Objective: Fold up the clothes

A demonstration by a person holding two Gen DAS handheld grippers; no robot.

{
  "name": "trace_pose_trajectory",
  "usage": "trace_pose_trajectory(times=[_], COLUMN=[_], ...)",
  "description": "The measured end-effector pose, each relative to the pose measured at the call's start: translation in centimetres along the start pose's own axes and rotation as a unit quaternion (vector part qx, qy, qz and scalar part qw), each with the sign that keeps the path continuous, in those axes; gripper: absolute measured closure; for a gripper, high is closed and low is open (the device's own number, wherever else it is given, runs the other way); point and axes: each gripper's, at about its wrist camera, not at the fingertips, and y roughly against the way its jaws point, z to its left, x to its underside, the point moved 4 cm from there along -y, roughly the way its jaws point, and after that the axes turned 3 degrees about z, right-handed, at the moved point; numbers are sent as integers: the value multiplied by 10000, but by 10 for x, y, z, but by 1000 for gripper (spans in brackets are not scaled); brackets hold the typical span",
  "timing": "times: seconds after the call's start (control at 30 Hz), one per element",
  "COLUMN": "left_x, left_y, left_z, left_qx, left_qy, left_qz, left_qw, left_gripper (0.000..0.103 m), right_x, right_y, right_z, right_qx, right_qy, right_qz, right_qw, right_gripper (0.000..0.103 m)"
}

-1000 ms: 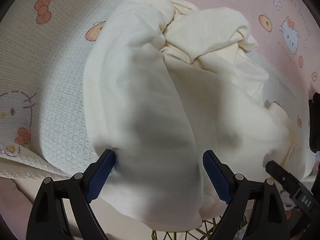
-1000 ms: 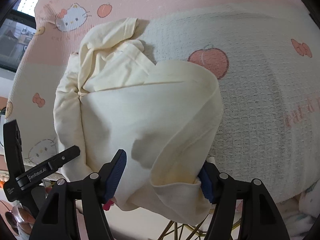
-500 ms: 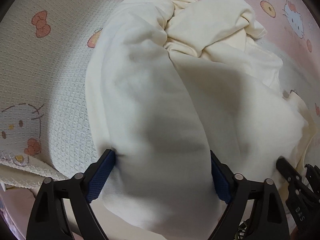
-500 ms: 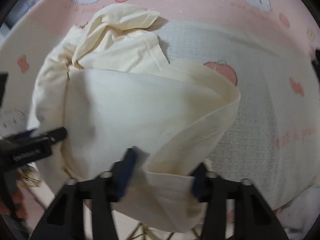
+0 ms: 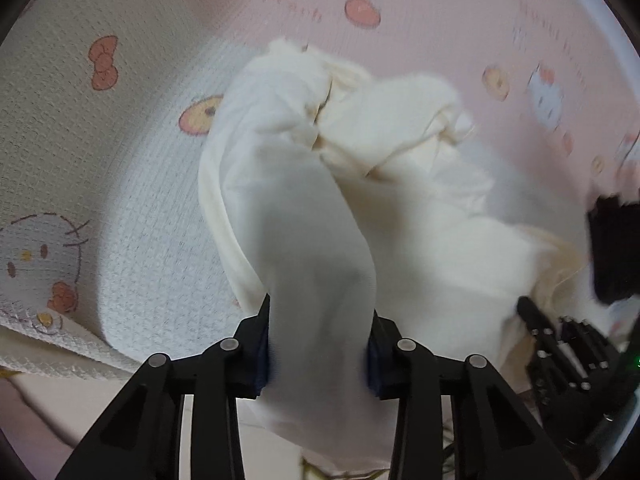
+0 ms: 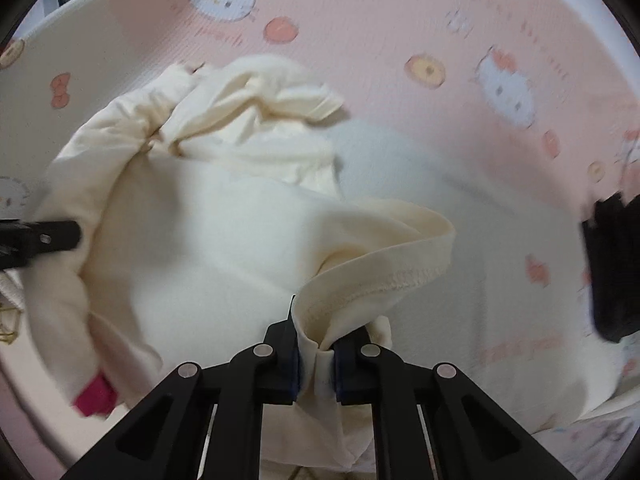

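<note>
Two grippers, one cream garment. Left wrist view: left gripper at bottom centre, jaws just closed in and now pinching a thick bunched fold of the cream garment, which runs up to frame centre, crumpled on the pink cartoon-print blanket; the other tool shows dark at lower right. Right wrist view: right gripper at bottom centre, jaws just closed narrow on the stitched hem, with the rest of the garment spread across the left half. Risks: thick bunch could slip from the left pads; uneven pull could leave the twisted upper part tangled.
</note>
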Motion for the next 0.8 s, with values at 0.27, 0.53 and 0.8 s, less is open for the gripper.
trace_pose_trajectory(times=[0.27, 0.53, 0.8], left_x=[-44, -92, -106], left_y=[32, 78, 135], left_z=[-27, -65, -79], left_qx=[704, 1676, 2577], left_qy=[-172, -347, -514], left_qz=[-564, -1209, -1849], left_qw=[9958, 9778, 9470], left_gripper=[74, 75, 75], right_x=[-40, -48, -39], right_y=[8, 13, 31], right_z=[-68, -101, -128], right_qx=[649, 596, 912], right_qy=[-524, -903, -1308], right_qz=[-281, -324, -402], right_qw=[9961, 9936, 9864], right_gripper=[96, 96, 96])
